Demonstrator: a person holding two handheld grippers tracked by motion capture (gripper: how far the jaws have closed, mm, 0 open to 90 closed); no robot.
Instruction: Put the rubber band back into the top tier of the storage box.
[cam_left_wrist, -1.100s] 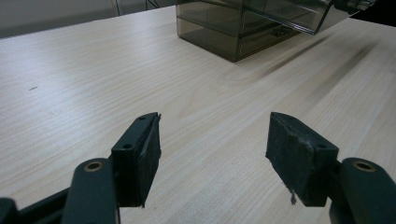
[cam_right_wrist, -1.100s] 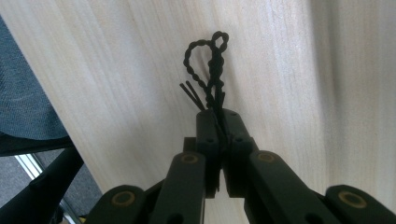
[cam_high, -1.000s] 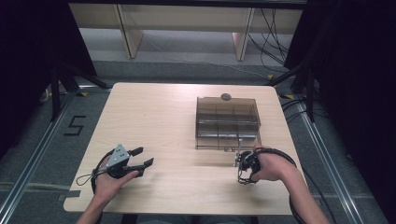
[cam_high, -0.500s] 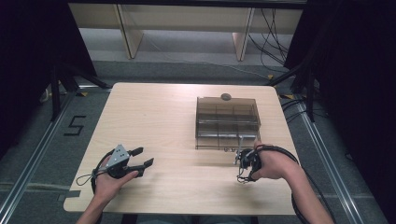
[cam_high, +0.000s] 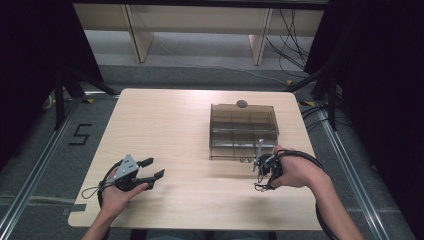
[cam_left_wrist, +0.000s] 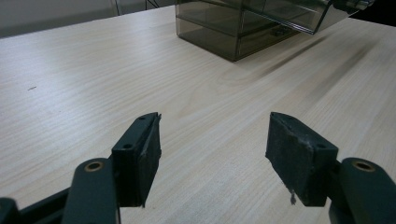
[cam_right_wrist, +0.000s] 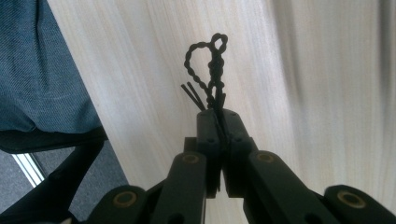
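Right gripper (cam_right_wrist: 219, 116) is clamped tight on a twisted black wire tie (cam_right_wrist: 210, 70), pinched low near its cut ends – loop pointing away from the jaws. In the high view the tie (cam_high: 258, 186) dangles at lower right of centre, just in front of the smoky plastic drawer box (cam_high: 243, 131). Left gripper (cam_left_wrist: 215, 149) sits with jaws wide apart, nothing between them, at lower left over bare table (cam_high: 165, 120). Risk: the grip is thin – the tie could pivot or slip out, or its loop could snag the box's front edge

A black numeral "5" (cam_high: 80, 135) is marked on the grey floor left of the table (cam_high: 165, 120)
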